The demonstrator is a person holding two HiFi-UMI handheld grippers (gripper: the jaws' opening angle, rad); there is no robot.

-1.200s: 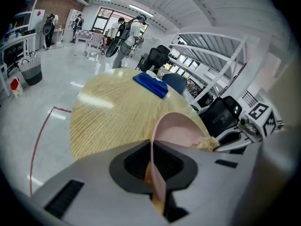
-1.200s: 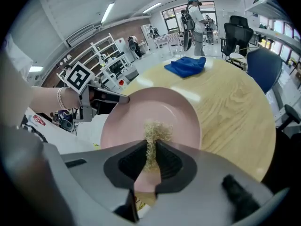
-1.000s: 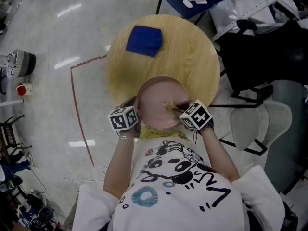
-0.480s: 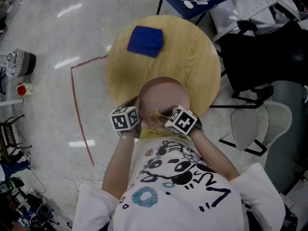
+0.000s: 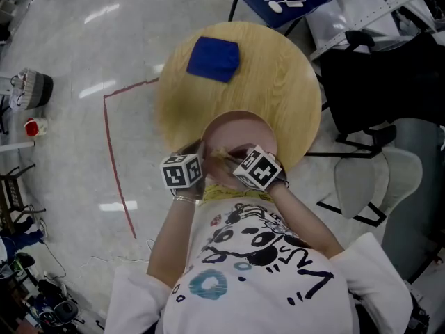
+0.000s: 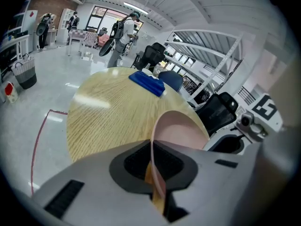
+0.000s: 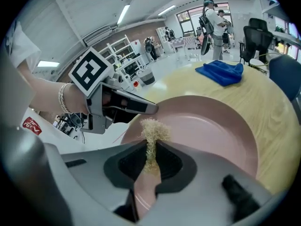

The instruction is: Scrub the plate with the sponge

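My left gripper [image 6: 153,164] has its jaws pinched shut on the plate [image 6: 181,133] rim. My right gripper [image 7: 150,161] clamps the sponge [image 7: 151,134], tuft just ahead over the plate. Scrubbing hard could lever that thin rim loose, dropping it onto the surface [image 6: 108,121].

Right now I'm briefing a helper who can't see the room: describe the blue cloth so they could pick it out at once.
Find the round wooden table on the pale floor. On its side away from the person, apart from the pink plate at the near edge, lies the blue cloth. It is the only blue, soft, folded thing on the tabletop.
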